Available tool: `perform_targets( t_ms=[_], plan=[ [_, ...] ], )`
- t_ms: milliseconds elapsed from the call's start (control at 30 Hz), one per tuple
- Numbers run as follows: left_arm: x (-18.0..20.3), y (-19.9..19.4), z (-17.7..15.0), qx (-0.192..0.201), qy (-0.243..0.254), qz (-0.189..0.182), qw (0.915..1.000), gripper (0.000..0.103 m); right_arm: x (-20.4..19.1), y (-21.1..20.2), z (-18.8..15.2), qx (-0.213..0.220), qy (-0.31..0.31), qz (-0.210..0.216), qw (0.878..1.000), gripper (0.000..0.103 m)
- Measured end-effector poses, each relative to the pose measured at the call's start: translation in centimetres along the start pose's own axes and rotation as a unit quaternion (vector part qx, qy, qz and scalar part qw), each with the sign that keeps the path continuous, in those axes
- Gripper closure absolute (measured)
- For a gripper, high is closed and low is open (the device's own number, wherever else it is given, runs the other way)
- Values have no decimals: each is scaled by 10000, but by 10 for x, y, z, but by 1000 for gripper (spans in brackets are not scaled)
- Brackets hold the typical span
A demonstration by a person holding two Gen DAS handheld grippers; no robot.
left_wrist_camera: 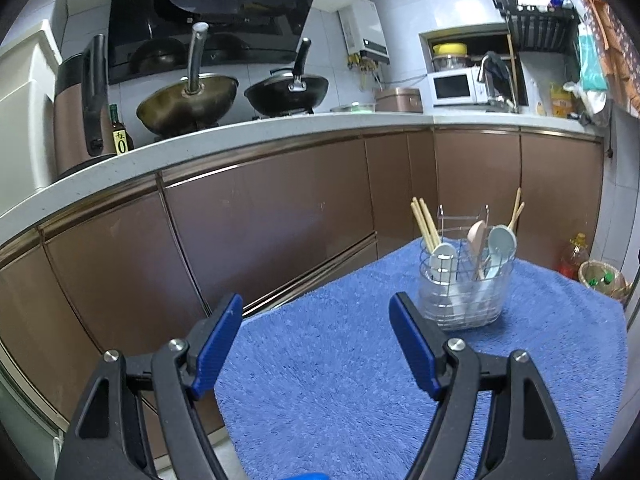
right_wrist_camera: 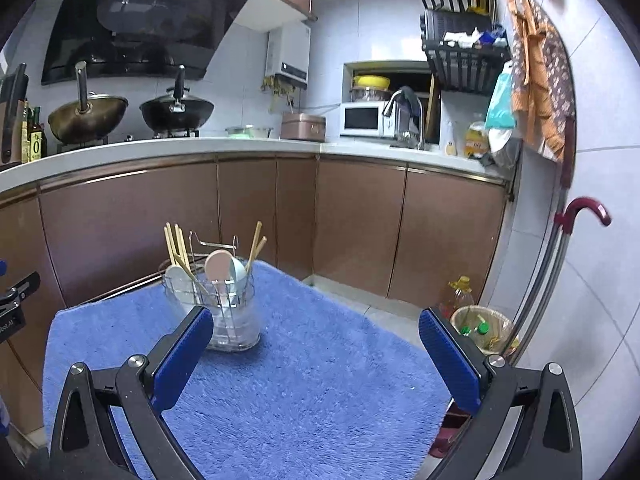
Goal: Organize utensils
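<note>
The right gripper (right_wrist_camera: 316, 320) hangs above the blue mat (right_wrist_camera: 304, 392) with its jaws wide apart and nothing between them. The utensil holder (right_wrist_camera: 224, 304) stands on the mat near the left finger, with chopsticks (right_wrist_camera: 176, 246) and spoons (right_wrist_camera: 224, 270) upright inside.

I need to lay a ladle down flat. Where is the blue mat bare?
The blue mat is bare between the utensil holder and both open grippers, left and right. Only the holder's far corner is crowded.
</note>
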State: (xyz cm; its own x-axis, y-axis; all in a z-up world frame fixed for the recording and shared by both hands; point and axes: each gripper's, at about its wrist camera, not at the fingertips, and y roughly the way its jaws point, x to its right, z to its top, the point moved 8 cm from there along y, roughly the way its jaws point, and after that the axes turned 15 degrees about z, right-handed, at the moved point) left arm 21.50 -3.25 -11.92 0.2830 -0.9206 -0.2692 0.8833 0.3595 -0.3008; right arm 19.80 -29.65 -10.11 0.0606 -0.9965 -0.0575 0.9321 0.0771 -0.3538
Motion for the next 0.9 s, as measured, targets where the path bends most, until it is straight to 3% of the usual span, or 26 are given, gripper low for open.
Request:
perform_targets(
  t_ms=[467,900],
  plan=[
    [43,15,-5,-162,531,260,9981,29,43,36,-33,-235,465,285,9982,0],
    [58,7,-1,-118,569,275,9979,29,62,28,-32,-70,571,206,9981,0]
  ],
)
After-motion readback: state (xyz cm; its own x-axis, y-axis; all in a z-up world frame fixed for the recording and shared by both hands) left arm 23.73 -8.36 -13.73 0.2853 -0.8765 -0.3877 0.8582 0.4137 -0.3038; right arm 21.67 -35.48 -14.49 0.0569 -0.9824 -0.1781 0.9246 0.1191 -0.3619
